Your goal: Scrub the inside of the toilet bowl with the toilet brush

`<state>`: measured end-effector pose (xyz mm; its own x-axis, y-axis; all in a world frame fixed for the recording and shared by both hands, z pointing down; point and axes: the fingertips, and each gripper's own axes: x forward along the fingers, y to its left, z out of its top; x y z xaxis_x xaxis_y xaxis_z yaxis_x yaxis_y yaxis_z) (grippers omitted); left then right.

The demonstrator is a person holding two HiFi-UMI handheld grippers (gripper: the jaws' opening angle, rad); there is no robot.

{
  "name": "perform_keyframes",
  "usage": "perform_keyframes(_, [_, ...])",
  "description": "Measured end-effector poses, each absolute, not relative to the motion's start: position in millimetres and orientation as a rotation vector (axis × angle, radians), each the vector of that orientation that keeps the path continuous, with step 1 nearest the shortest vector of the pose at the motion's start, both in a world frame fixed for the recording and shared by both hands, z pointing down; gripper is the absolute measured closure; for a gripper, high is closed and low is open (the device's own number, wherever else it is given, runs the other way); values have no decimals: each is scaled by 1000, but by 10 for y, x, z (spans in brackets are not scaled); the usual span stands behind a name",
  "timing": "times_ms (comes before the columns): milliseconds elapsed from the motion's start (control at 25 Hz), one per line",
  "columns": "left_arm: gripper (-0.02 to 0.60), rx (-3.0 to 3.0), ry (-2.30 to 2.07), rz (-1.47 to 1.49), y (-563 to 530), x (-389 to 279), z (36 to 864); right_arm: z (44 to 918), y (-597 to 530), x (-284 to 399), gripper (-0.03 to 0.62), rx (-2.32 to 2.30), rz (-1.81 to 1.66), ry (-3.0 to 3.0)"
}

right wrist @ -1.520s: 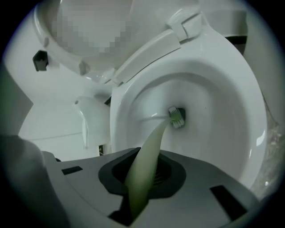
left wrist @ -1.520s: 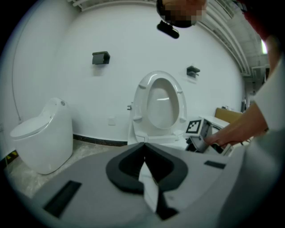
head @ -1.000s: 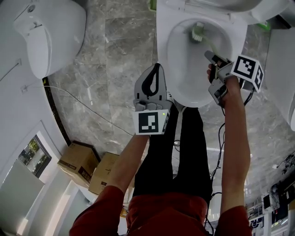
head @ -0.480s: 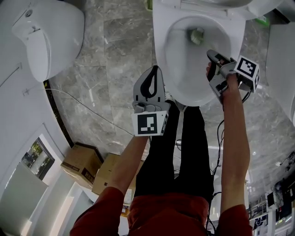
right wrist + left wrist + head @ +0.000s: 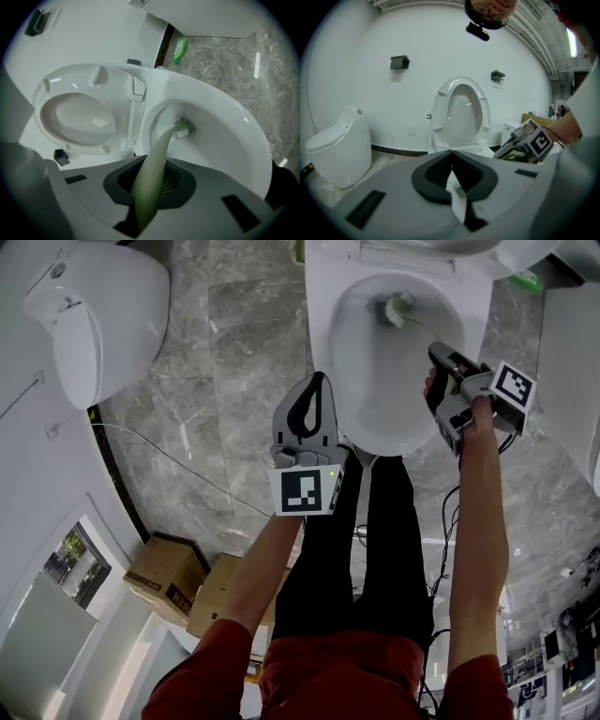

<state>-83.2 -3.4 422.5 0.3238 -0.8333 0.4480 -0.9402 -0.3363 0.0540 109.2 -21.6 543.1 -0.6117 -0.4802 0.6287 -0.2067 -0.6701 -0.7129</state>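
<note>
Room: grey marble-look tile floor (image 5: 234,352), plain white wall (image 5: 440,51) with a dark skirting strip (image 5: 398,151) along its foot and two small dark fixtures (image 5: 399,62) mounted high on it. Two white toilets on the floor: a second toilet (image 5: 94,315) with its lid down, well off to the left, and the toilet bowl (image 5: 321,352) straight ahead, seat and lid (image 5: 79,112) tipped up against the wall. The person stands at the bowl's front edge in a red top and dark trousers. Cardboard boxes (image 5: 164,573) sit on the floor down-left of the legs, and a thin white cable (image 5: 178,460) runs across the tiles near them. A green bottle (image 5: 179,49) lies on the floor behind the bowl. The left hand-held gripper (image 5: 316,382) hangs over the floor just beside the bowl's front-left rim, its tips pressed together with nothing in them. The right hand-held gripper (image 5: 441,354) is over the bowl's right rim, clamped on the pale green handle of the toilet brush (image 5: 161,145). The handle runs down into the bowl; the white bristle head sits against the inner wall at the back of the bowl, under the rim.
</note>
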Motion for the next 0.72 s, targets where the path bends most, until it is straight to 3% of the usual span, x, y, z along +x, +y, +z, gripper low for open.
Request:
perform_keyframes(320, [580,2259,-1585,526,33,-950,4267,5908,-228,709,549,-1355,-2540,1386])
perform_keyframes(720, [580,2252,-1658,444,-47,-1092,4176,5403,-103,350,549,-1390,-2443,2339])
